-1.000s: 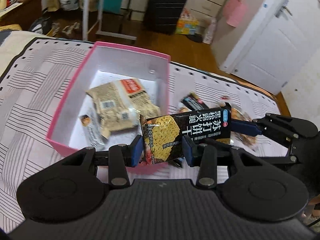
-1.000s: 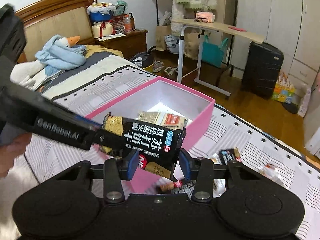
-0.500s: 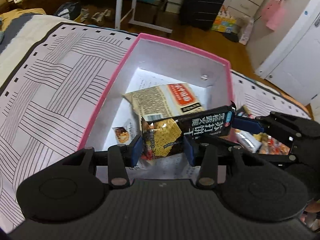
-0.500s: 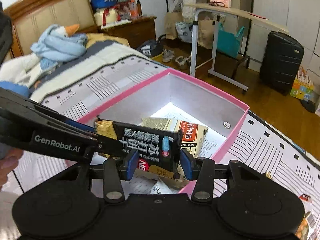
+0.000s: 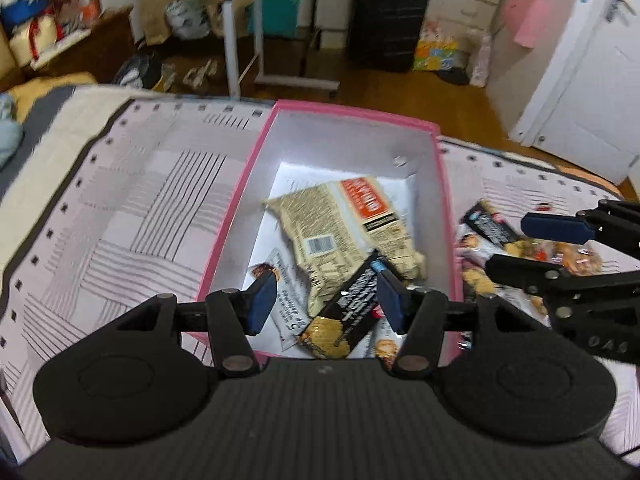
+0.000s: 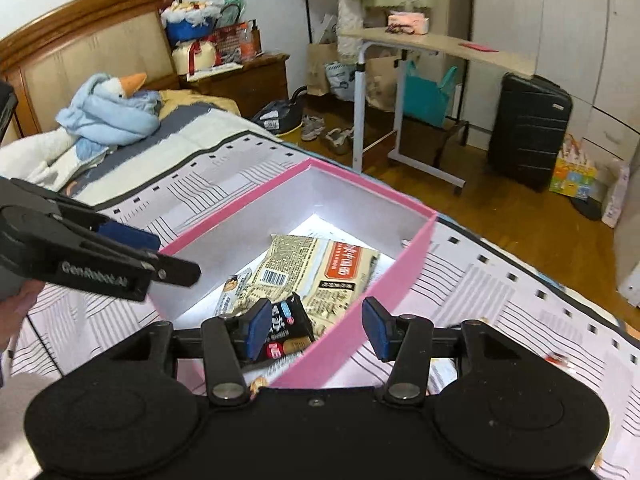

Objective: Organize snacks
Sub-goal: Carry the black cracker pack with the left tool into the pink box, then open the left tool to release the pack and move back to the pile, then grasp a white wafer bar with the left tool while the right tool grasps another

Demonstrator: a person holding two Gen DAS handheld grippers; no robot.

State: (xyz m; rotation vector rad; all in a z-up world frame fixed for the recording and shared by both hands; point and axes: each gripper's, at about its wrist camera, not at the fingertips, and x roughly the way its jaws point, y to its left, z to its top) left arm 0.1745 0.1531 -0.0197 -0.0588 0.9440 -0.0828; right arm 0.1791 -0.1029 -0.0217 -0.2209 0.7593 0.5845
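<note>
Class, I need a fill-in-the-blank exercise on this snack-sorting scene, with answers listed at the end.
1. The black cracker packet lies inside the ____ box.
2. It leans on a larger ____ packet with an orange label.
3. The jaws of the left gripper are ____, gripping nothing.
4. More snack packets lie on the bedspread, ____ the box.

Answers: pink; beige; opening; outside

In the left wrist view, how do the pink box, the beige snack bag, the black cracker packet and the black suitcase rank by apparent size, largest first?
1. pink box
2. beige snack bag
3. black cracker packet and black suitcase: they look alike in size. The suitcase stands far from the camera, so it is surely bigger in reality.
</note>
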